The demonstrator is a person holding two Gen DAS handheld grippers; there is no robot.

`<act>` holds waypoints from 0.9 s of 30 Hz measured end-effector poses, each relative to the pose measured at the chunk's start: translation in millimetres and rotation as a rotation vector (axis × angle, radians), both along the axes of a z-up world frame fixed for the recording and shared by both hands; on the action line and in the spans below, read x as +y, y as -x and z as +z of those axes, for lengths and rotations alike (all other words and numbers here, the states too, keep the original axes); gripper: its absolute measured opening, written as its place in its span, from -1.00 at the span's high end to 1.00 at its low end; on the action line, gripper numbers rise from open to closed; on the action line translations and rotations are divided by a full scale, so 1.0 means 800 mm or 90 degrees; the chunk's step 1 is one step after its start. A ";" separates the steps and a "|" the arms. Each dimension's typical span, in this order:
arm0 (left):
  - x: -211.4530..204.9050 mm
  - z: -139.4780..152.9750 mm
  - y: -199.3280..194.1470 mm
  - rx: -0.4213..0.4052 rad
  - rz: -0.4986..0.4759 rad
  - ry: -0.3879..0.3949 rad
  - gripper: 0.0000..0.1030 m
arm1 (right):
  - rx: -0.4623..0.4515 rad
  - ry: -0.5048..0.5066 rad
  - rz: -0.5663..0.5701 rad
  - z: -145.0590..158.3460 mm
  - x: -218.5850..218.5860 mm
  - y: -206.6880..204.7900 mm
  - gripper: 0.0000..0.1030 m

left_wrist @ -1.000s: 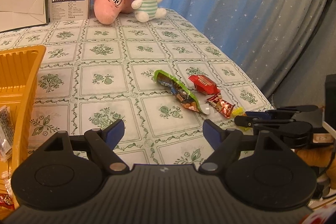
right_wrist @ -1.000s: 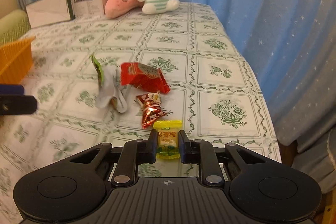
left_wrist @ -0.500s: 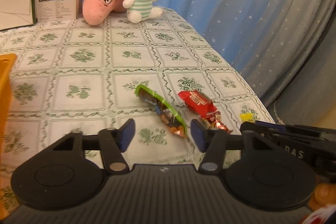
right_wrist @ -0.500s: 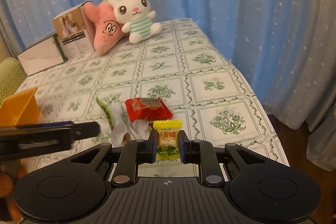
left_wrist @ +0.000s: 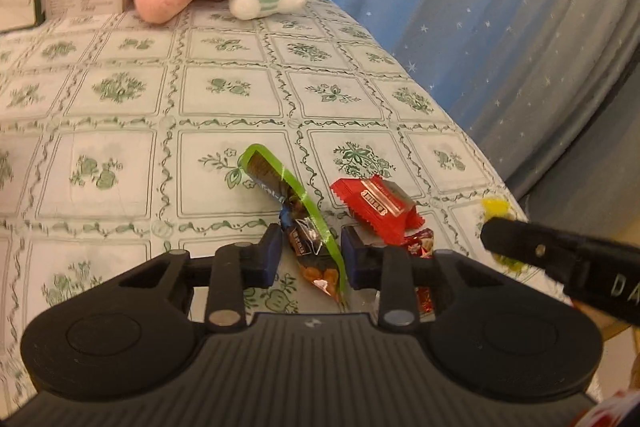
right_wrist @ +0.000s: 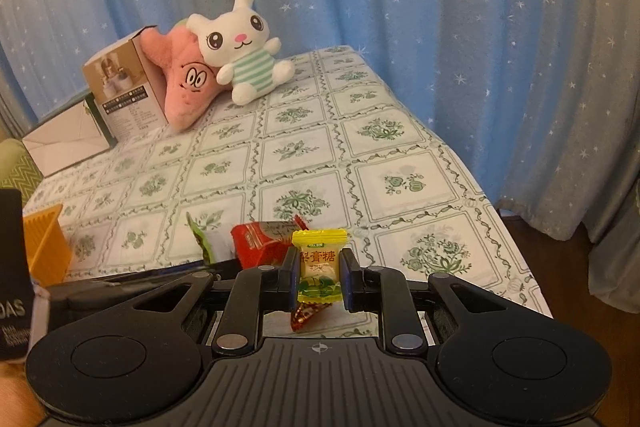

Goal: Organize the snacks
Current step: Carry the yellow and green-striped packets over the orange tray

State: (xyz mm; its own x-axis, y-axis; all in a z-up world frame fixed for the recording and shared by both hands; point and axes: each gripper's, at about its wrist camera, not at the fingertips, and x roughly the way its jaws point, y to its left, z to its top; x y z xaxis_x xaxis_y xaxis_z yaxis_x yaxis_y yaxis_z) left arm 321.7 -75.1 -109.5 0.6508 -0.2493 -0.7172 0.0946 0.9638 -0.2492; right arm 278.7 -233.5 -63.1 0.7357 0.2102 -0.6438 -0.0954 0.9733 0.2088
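Fingers (left_wrist: 269,254) straddle green-edged packet (left_wrist: 308,239).

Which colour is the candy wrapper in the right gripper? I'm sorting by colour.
Yellow, with red characters; the candy shows best in the right wrist view.

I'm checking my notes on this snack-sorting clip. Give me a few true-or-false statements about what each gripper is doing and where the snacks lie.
1. The right gripper is shut on the yellow candy. True.
2. The left gripper is clamped on the red packet. False: its fingers straddle the green-edged snack bag, with gaps either side.
3. The red packet lies on the tablecloth. True.
4. The white bunny plush sits in the orange basket. False: it sits on the tablecloth at the far end.
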 end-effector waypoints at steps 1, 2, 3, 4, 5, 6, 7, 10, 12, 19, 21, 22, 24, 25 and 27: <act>-0.001 0.000 0.000 0.000 -0.007 -0.009 0.51 | 0.000 0.001 0.000 0.000 0.001 0.000 0.60; -0.001 0.001 0.001 0.000 -0.016 -0.014 0.55 | 0.001 0.002 0.001 -0.001 0.002 -0.001 0.60; -0.001 0.001 0.002 0.002 -0.022 -0.020 0.58 | 0.003 0.003 0.002 -0.001 0.003 -0.001 0.60; 0.000 0.003 0.005 0.003 -0.026 -0.031 0.59 | 0.004 0.005 0.004 -0.002 0.005 0.000 0.60; 0.002 0.004 0.010 0.004 -0.030 -0.042 0.60 | 0.004 0.006 0.005 -0.002 0.006 0.000 0.60; 0.004 0.006 0.016 0.005 -0.034 -0.051 0.60 | 0.003 0.008 0.008 -0.002 0.008 0.001 0.60; 0.007 0.007 0.024 0.005 -0.037 -0.059 0.61 | 0.003 0.010 0.011 -0.002 0.010 0.003 0.60; 0.020 0.011 0.049 0.009 -0.039 -0.073 0.61 | 0.000 0.014 0.025 -0.001 0.019 0.008 0.60; 0.030 0.015 0.066 0.012 -0.032 -0.072 0.61 | -0.001 0.014 0.035 0.000 0.025 0.014 0.60; 0.058 0.044 0.134 0.000 -0.010 -0.067 0.61 | -0.009 0.010 0.063 0.009 0.050 0.049 0.60; 0.064 0.052 0.151 -0.005 -0.004 -0.061 0.61 | -0.013 0.010 0.068 0.012 0.058 0.067 0.60; 0.068 0.057 0.161 -0.009 0.000 -0.060 0.61 | -0.015 0.010 0.070 0.013 0.063 0.078 0.60; 0.073 0.066 0.180 -0.016 0.007 -0.058 0.61 | -0.014 0.004 0.070 0.013 0.068 0.097 0.60; 0.077 0.070 0.189 -0.019 0.010 -0.056 0.61 | -0.014 0.000 0.070 0.014 0.071 0.107 0.60; 0.082 0.079 0.208 -0.027 0.010 -0.059 0.61 | -0.021 -0.007 0.065 0.016 0.074 0.129 0.60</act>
State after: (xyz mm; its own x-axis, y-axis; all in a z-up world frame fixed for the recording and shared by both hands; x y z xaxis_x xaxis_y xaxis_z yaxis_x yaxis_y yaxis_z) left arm 155.3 -9.5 -45.9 0.6839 -0.1720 -0.7090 0.0872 0.9841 -0.1546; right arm 175.5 -174.0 -50.5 0.7308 0.2927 -0.6167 -0.2013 0.9556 0.2151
